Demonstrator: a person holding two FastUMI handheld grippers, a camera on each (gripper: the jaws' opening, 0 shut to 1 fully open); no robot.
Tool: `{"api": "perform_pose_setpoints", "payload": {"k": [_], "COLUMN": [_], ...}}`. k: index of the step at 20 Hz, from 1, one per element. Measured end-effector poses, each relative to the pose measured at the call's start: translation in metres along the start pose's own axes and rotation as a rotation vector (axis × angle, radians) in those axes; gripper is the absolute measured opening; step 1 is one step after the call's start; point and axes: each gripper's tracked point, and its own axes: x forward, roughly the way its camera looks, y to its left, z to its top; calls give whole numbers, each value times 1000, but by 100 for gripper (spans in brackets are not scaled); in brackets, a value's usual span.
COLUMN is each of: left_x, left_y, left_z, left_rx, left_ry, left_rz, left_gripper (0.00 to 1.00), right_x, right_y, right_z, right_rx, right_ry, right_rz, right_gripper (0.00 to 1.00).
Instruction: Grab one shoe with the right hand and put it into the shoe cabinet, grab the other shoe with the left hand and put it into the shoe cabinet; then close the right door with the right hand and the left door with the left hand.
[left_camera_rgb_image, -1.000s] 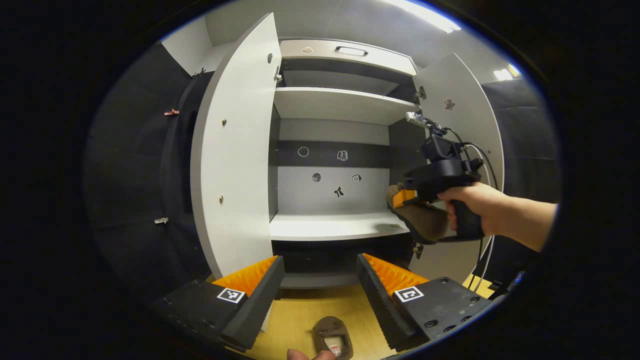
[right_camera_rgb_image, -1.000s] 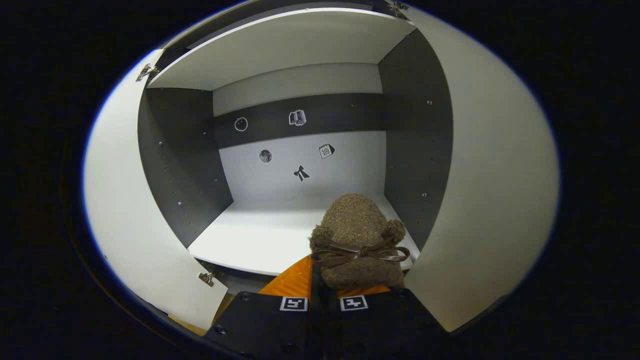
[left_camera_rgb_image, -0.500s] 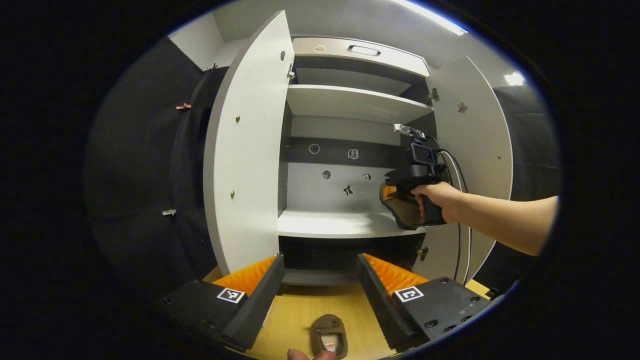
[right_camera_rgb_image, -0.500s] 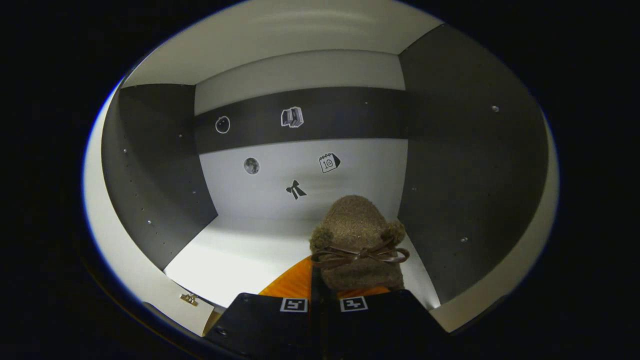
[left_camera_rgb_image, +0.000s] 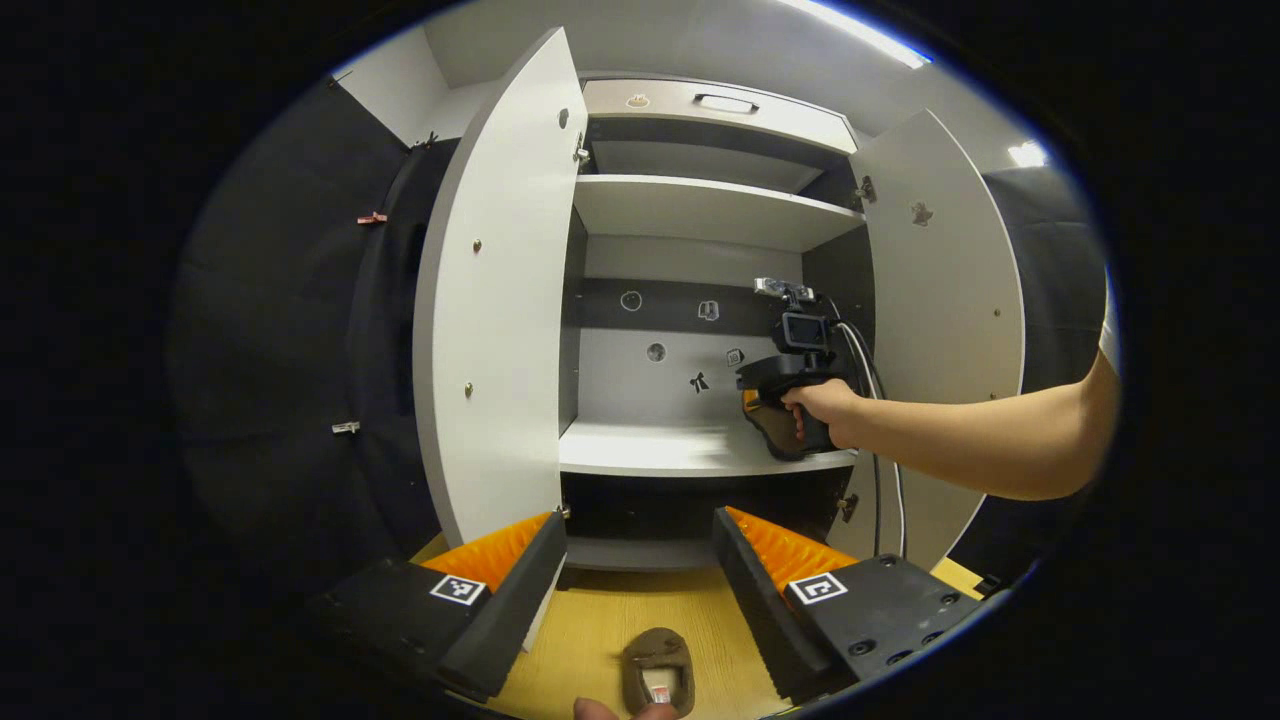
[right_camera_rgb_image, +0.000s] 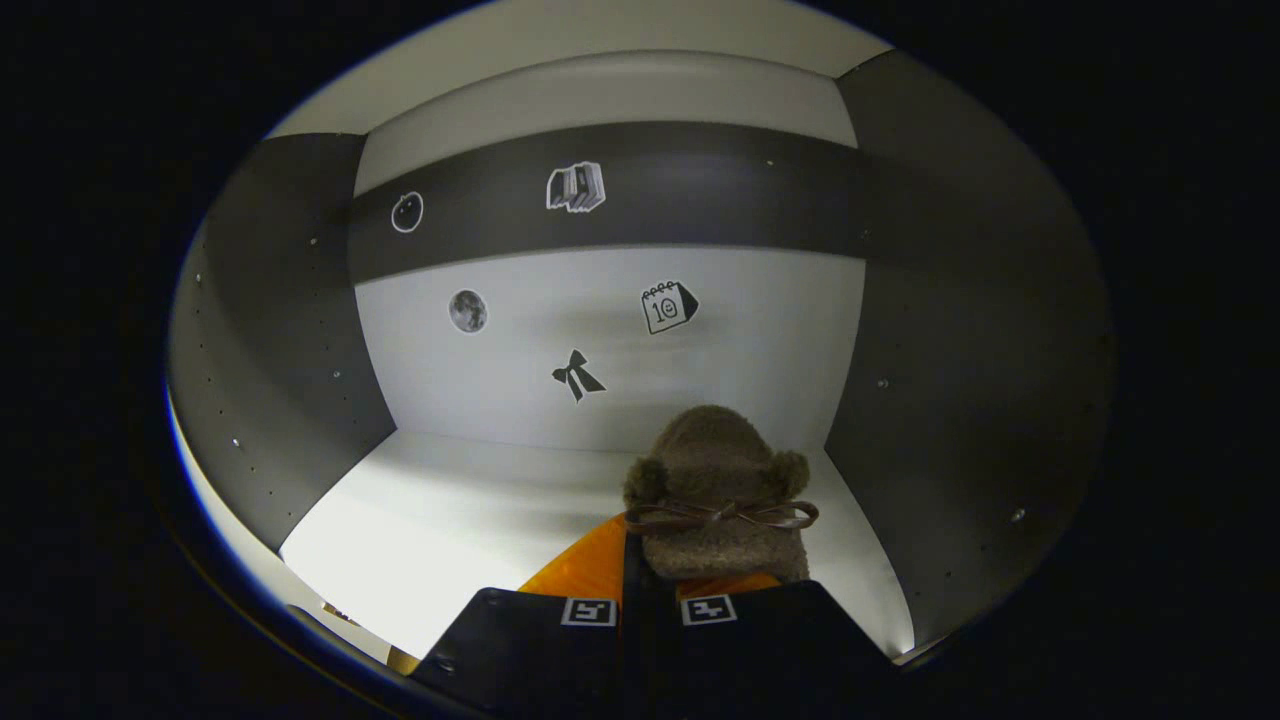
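Cabinet (left_camera_rgb_image: 700, 210) doors are both standing open, the left door (left_camera_rgb_image: 490, 330) and the right door (left_camera_rgb_image: 945, 300) flanking the shelf (right_camera_rgb_image: 450, 510) where the right tongs (right_camera_rgb_image: 650, 590) are holding the brown shoe (right_camera_rgb_image: 715, 500), clamped narrow on its heel with the toe just beside the dark right wall. Letting go while the shoe is hanging above the shelf could be tipping it sideways or nudging it against that wall. The left tongs (left_camera_rgb_image: 640, 570) are gaping wide and empty above the other shoe (left_camera_rgb_image: 658, 668) lying on the wooden floor (left_camera_rgb_image: 590, 640), where a fingertip at the shoe's edge is risking a pinch.
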Motion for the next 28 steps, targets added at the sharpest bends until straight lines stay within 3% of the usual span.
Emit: {"api": "perform_pose_setpoints", "payload": {"k": [7,9,11,15,19,24,28], "left_x": [-6,-7,-9,-7,0,-3,-7], "left_y": [-10,-13,-15,-17,-22,-18,-8], "left_z": [-1,-4,-6,-18,-57,-137,-211], "left_rx": [6,6,-1,-12,5,74,126], "left_ry": [-3,3,7,27,110,277,397], "left_rz": [-23,-31,-40,-58,-101,-114,-100], "left_gripper": [94,94,94,94,94,95,94], "right_x": [8,0,-14,-54,-109,-200,-271], "right_y": [-4,-2,0,0,3,13,16], "right_z": [-17,-17,-13,-5,24,60,67], "right_rx": [39,52,64,81,75,22,41], "right_ry": [81,89,87,44,-96,-293,-376], "right_rz": [-33,-28,-15,6,16,44,62], "right_gripper": [13,20,33,75,99,98,98]}}
